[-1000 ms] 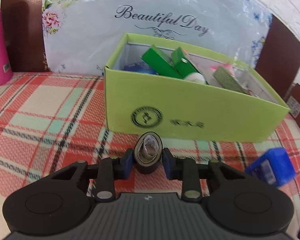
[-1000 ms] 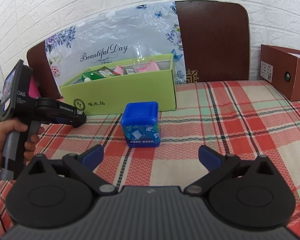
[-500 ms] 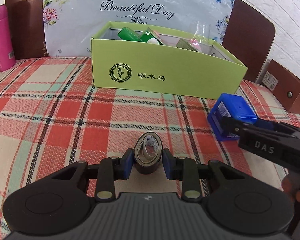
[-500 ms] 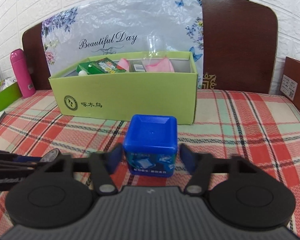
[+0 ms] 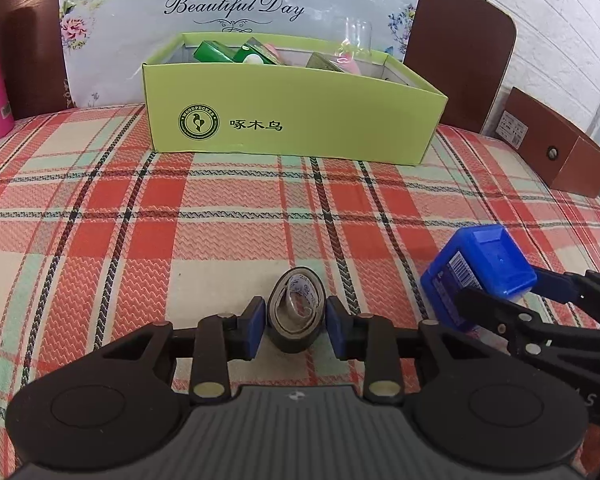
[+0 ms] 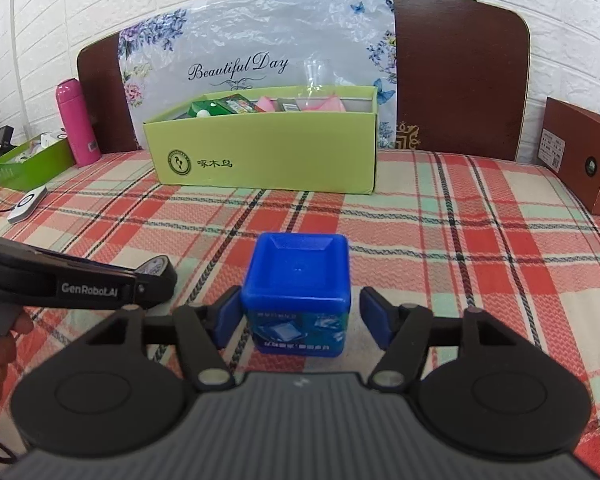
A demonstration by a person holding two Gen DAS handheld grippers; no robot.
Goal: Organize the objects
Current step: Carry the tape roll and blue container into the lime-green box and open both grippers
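Tape roll (image 5: 296, 312): on cloth, between left gripper (image 5: 296, 328) jaws, now parting, pads just clear; likely light, squashy; take across its sides; blue tub (image 6: 298, 292): rigid, smooth; right gripper (image 6: 300, 320) opening round it, ungripped.

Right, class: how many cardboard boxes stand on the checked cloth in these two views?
3: the light green box at the back centre, a brown box at the right edge, a darker green box far left; more may lie outside view.
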